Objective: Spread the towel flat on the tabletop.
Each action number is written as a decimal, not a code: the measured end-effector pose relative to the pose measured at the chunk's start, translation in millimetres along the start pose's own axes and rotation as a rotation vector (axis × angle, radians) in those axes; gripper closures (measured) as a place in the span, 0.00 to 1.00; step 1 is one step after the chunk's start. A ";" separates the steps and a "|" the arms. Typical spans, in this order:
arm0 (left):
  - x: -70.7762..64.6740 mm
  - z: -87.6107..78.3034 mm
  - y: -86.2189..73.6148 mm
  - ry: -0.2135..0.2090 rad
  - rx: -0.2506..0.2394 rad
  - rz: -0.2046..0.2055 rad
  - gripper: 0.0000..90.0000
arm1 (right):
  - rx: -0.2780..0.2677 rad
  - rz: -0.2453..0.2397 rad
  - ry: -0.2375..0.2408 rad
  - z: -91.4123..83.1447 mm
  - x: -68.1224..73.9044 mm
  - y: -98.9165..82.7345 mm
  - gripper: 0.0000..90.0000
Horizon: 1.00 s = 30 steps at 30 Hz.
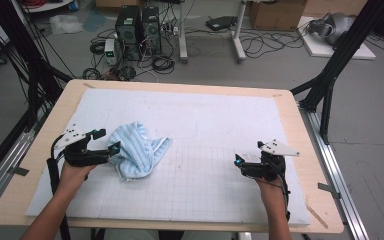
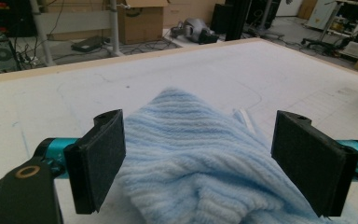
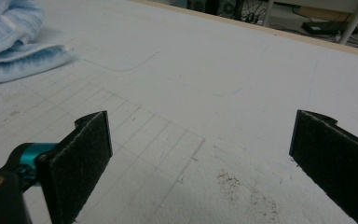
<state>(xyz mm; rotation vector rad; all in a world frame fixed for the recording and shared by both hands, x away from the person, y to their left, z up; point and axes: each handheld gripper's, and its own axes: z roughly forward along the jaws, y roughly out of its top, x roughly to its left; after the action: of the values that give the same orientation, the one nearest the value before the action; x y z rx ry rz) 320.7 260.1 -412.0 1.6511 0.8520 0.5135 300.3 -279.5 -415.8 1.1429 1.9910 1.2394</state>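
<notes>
My left gripper (image 2: 198, 161) stands wide open around the crumpled blue towel (image 2: 200, 154), pads not pressing. My right gripper (image 3: 200, 158), equally open, holds nothing above the white mat (image 3: 205, 84).

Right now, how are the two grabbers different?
The left gripper has the crumpled blue striped towel between its open jaws; the right gripper has only bare white mat between its jaws. The left sits at the towel; the right sits far from it. Both are open.
</notes>
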 end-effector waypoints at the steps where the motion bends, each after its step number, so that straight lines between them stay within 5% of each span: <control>1: -4.0 2.2 1.6 -0.009 0.010 0.007 0.20 | 0.004 0.001 0.001 0.0 0.2 -0.3 0.05; 21: -47.2 37.7 4.9 -0.137 0.141 0.089 0.21 | 0.021 -0.008 0.023 3.0 10.3 -1.0 0.05; 25: -60.5 53.8 3.7 -0.141 0.208 0.145 0.22 | 0.030 -0.015 0.025 5.2 11.6 -1.3 0.05; 26: -66.5 59.8 0.3 -0.129 0.253 0.191 0.22 | 0.032 -0.013 0.029 5.2 11.8 -1.5 0.05; 30: -73.0 66.7 -5.0 -0.109 0.288 0.227 0.22 | 0.033 -0.011 0.029 5.3 12.0 -1.7 0.05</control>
<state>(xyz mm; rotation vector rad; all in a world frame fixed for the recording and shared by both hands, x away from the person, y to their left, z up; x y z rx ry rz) 320.8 162.1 -426.0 2.0362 0.6842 0.4667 297.6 -267.1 -419.7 1.1340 2.0434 1.2277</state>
